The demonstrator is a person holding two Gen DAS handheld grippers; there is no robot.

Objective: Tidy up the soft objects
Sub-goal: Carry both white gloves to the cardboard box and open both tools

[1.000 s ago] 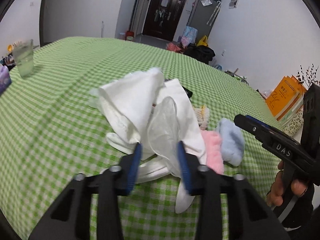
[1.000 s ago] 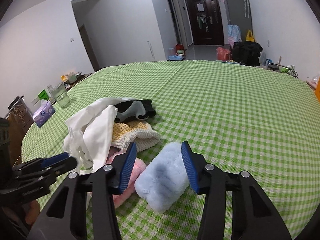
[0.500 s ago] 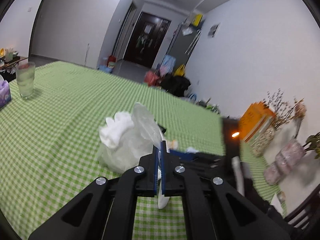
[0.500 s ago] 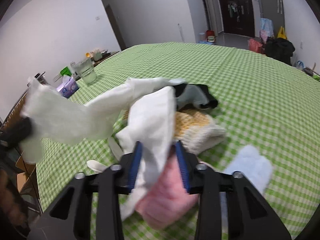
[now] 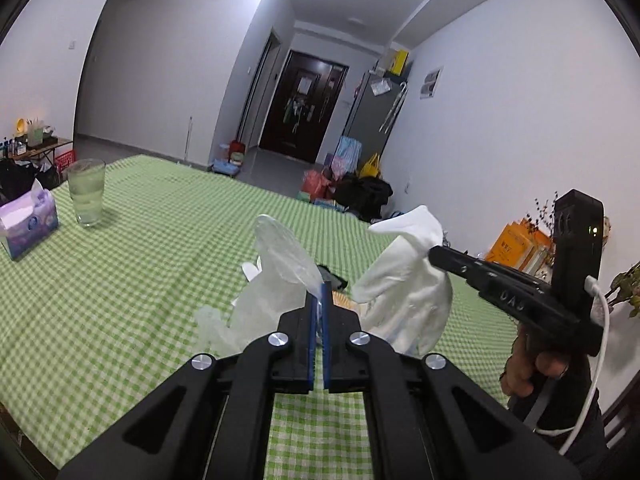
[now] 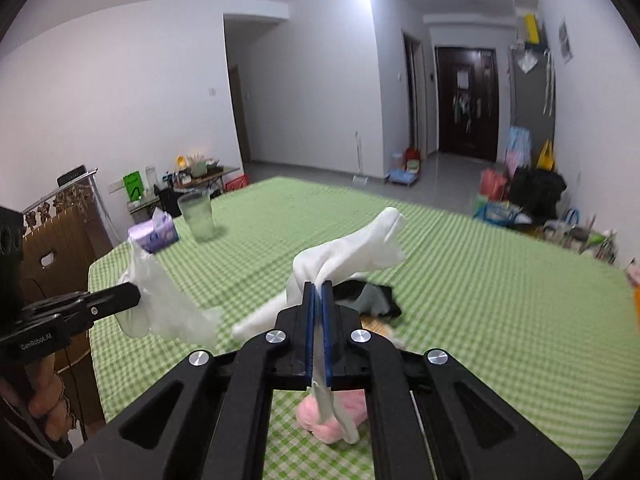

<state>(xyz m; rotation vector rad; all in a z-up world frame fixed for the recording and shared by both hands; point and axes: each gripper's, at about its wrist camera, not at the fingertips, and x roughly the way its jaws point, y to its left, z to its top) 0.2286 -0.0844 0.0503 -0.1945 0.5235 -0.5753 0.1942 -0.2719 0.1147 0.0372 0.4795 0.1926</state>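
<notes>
So both sets of jaws are fully pinched right now, each on its own glove. Left gripper has its blue pads squeezed together on the cuff of a clear plastic glove, which billows up and off to the left of the jaws, hanging free above the green checked tablecloth. Right gripper has just finished closing, with a white cloth glove clamped between the pads; most of it sticks up past the tips and a strip dangles down below the jaws. Straight under the right jaws there's a pink fluffy thing lying on the cloth, and just past the tips a dark sock with something yellow knit beside it. Farther out to the left of both jaws: a glass of water and a purple tissue pack, close together near the table edge
</notes>
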